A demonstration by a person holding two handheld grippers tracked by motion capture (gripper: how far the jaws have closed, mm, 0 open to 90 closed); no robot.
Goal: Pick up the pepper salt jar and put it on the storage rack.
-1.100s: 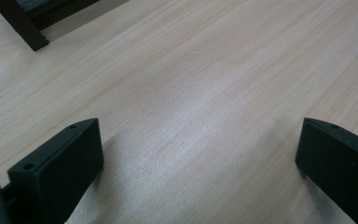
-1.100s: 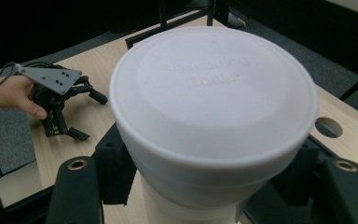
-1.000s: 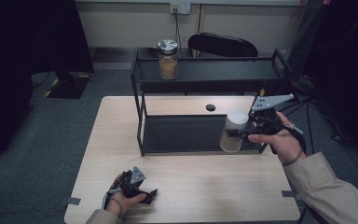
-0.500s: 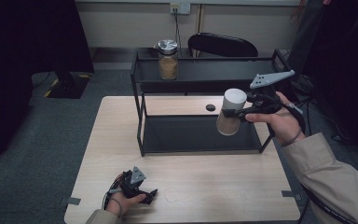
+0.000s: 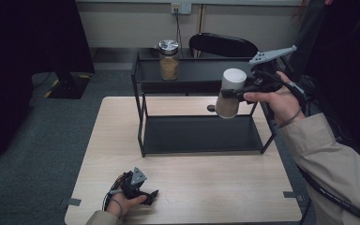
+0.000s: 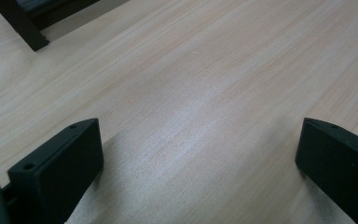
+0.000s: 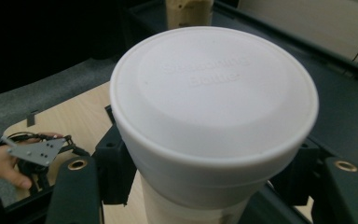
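My right gripper (image 5: 232,95) is shut on a seasoning bottle (image 5: 228,102) with a white lid (image 5: 234,78), held upright in the air at the right end of the black two-tier rack (image 5: 201,70), about level with its top shelf. In the right gripper view the white lid (image 7: 214,93) sits between the black fingers (image 7: 114,163) of my right gripper (image 7: 209,196). A glass jar (image 5: 168,61) of brown powder with a metal lid stands on the top shelf at the left. My left gripper (image 5: 145,193) rests on the table's front edge, open (image 6: 196,154) over bare wood.
The wooden table (image 5: 122,126) carries the rack, whose lower shelf (image 5: 201,133) is bare. A small dark round object (image 5: 210,108) lies on the table behind the rack. A black chair (image 5: 222,44) stands beyond the table. A rack leg (image 6: 23,25) shows ahead of the left gripper.
My right gripper has risen with the bottle from beside the lower shelf to top-shelf height. The left gripper has stayed put.
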